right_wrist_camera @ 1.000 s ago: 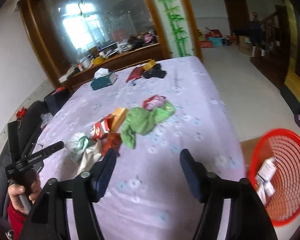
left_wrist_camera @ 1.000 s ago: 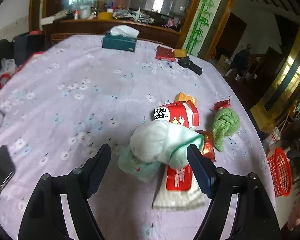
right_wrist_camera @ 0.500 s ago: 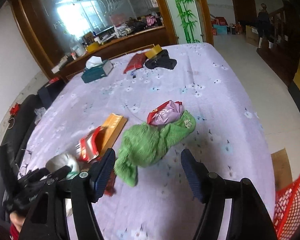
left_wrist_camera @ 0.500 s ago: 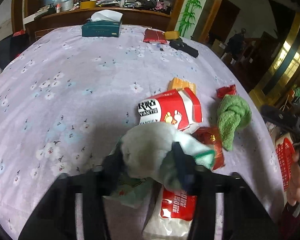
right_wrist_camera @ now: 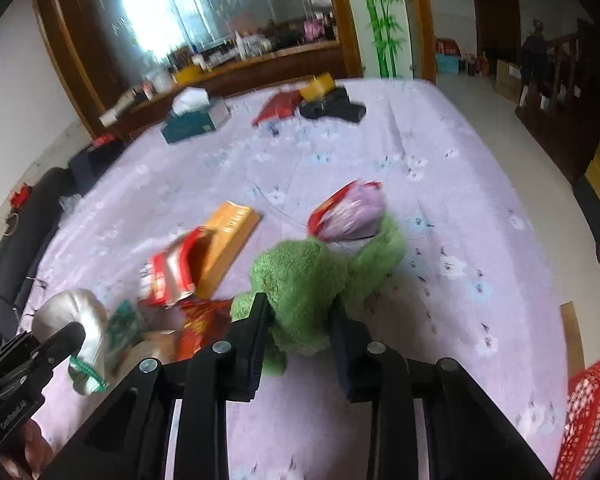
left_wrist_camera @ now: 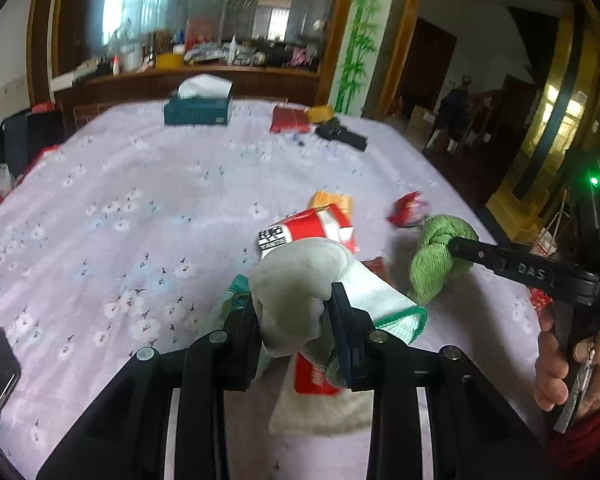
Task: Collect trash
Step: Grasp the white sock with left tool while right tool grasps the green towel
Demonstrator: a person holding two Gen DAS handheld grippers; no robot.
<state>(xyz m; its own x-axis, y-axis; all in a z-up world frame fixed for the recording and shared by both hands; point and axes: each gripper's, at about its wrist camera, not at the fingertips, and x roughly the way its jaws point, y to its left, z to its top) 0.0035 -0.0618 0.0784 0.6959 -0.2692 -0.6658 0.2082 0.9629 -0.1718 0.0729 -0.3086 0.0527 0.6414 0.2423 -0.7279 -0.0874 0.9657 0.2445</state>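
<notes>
Two cloths are in my grip at once, one per gripper. My left gripper (left_wrist_camera: 294,322) has just been closing and its pads now pinch the bunched white cloth with the green hem (left_wrist_camera: 300,276), near the front of the heap. I took it at the thick rolled part so that the loose tail hangs free instead of slipping out. My right gripper (right_wrist_camera: 300,334) has likewise just been closing, and its fingers are clamped on the near end of the green towel (right_wrist_camera: 312,284), just right of the white one.

A pink-and-red crumpled wrapper (right_wrist_camera: 348,210) sits on the towel's far end, touching it. I judge it may ride along or tumble off if I lift.

Left of the towel lie the red-and-white snack packet (right_wrist_camera: 172,272) and a flat orange box (right_wrist_camera: 230,240), partly overlapping each other. All this rests on the lilac flowered tablecloth (right_wrist_camera: 460,184). The red mesh basket (right_wrist_camera: 588,404) waits at the near right, off the table's edge, so the right-hand load has the shorter way to go.
</notes>
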